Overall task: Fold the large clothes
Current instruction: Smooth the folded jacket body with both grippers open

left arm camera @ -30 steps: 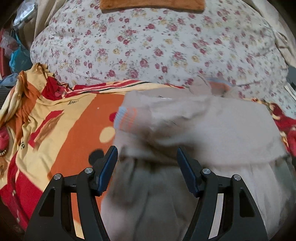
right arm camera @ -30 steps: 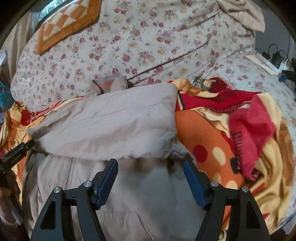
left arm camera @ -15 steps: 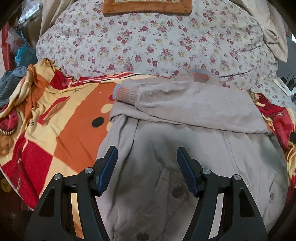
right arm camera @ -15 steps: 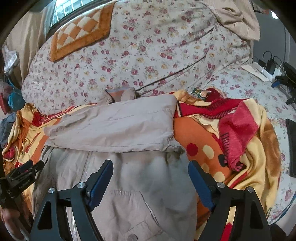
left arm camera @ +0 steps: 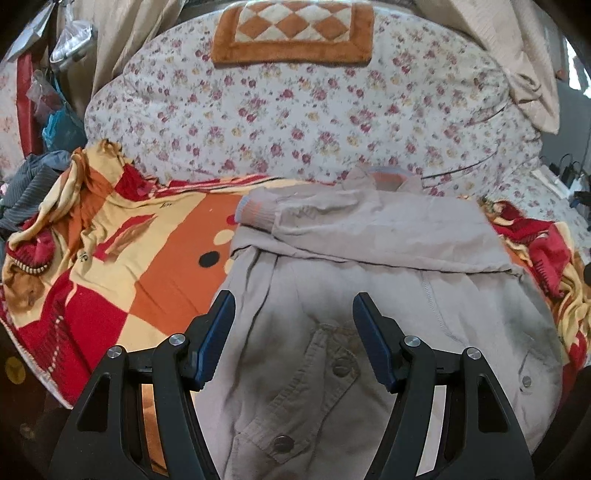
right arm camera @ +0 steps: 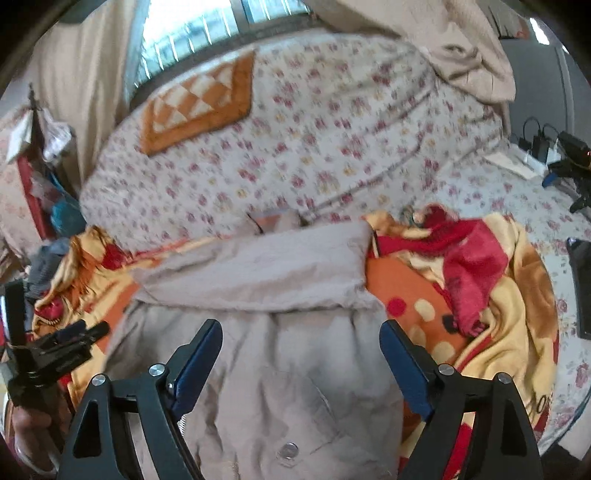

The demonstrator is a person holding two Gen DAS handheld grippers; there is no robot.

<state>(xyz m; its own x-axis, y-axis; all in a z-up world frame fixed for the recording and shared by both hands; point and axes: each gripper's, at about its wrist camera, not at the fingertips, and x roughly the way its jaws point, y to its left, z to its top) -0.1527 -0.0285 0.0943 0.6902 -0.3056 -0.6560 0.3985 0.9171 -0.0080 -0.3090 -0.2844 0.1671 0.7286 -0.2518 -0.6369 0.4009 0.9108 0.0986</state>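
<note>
A beige jacket (left arm camera: pixel 388 295) lies flat on a red, orange and yellow blanket (left arm camera: pixel 122 266), its sleeve (left arm camera: pixel 369 225) folded across the chest with the ribbed cuff (left arm camera: pixel 255 214) at the left. My left gripper (left arm camera: pixel 293 314) is open and empty above the jacket's lower front. In the right wrist view the jacket (right arm camera: pixel 266 350) fills the middle, and my right gripper (right arm camera: pixel 301 341) is open and empty above it. The left gripper also shows at the left edge of the right wrist view (right arm camera: pixel 62 343).
A floral quilt (left arm camera: pixel 295 110) is piled behind the jacket with an orange checked mat (left arm camera: pixel 291 33) on top. The blanket is bunched at the right (right arm camera: pixel 476 266). Bags and clothes (left arm camera: pixel 44 122) sit at the far left. Chargers and cables (right arm camera: pixel 546 147) lie at the far right.
Both grippers have drawn back and up from the jacket, so more of the bed shows. The folded sleeve stays where it lay. Both stay open.
</note>
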